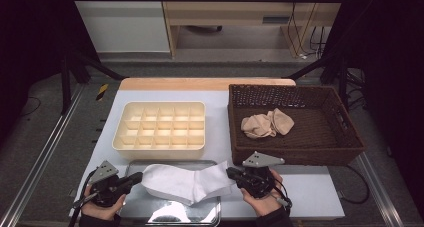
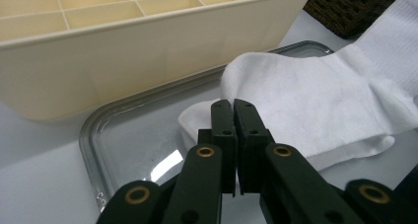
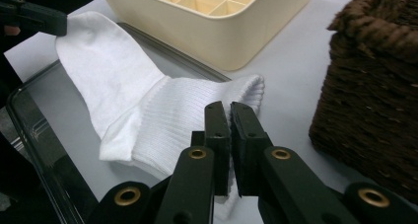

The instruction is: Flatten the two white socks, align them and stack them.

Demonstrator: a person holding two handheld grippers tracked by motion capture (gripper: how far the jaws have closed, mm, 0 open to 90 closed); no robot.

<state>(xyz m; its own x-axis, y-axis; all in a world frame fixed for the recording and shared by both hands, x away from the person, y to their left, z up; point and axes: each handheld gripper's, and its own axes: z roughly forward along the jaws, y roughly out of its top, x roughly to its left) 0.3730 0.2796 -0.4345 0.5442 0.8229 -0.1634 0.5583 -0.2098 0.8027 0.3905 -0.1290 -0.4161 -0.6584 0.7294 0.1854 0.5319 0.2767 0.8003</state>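
Observation:
A white sock (image 1: 185, 183) is stretched flat between my two grippers, just over a metal tray (image 1: 170, 213) at the table's front edge. My left gripper (image 1: 138, 177) is shut on the toe end; in the left gripper view its jaws (image 2: 232, 106) meet on the sock (image 2: 305, 93). My right gripper (image 1: 230, 173) is shut on the ribbed cuff, with the closed jaws (image 3: 229, 109) pinching the cuff edge of the sock (image 3: 148, 105). The right gripper view also has the left gripper (image 3: 30, 17) at the sock's far end.
A cream organizer box (image 1: 160, 105) with several compartments stands just behind the tray. At the right is a dark wicker basket (image 1: 290, 89) with beige socks (image 1: 266, 124) inside. The basket wall (image 3: 374, 86) is close beside my right gripper.

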